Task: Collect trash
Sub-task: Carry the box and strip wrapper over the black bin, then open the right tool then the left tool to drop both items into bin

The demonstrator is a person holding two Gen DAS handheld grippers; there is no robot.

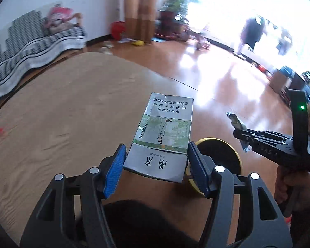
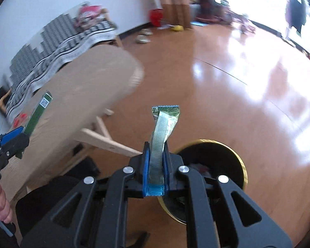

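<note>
In the left wrist view we see our left gripper [image 1: 155, 163] at the bottom centre of the frame, its blue pads [image 1: 115, 169] pressed on either side of a flattened cigarette pack [image 1: 165, 132]. The pack sticks up and away from the jaws towards the middle of the picture, its printed face with Chinese characters turned to the camera. Behind the pack's lower right corner sits a round bin [image 1: 219, 155] with a gold rim, mostly hidden by the right-hand pad. The bin stands on a glossy wooden floor [image 1: 217, 78], and a round wooden table [image 1: 62, 107] fills the left half of the frame.

At the right edge of that same view the right gripper [image 1: 240, 133] points leftwards, held by a hand [image 1: 289, 186], with a crumpled wrapper [image 1: 236, 122] pinched at its tip.

The right wrist view shows that grip close up: the jaws stand almost together at the bottom centre [image 2: 156, 165], clamped on the green and silver wrapper [image 2: 165, 124], which rises to the middle of the frame (its serrated top edge is plain to see). Just right of and below the jaws lies the open mouth of the bin [image 2: 243, 165], dark inside. At the left edge we see the left gripper [image 2: 16, 138] with the pack [image 2: 38, 111] edge-on, over the table [image 2: 82, 86]. A striped cloth [image 2: 57, 47] covers furniture at the upper left.
</note>
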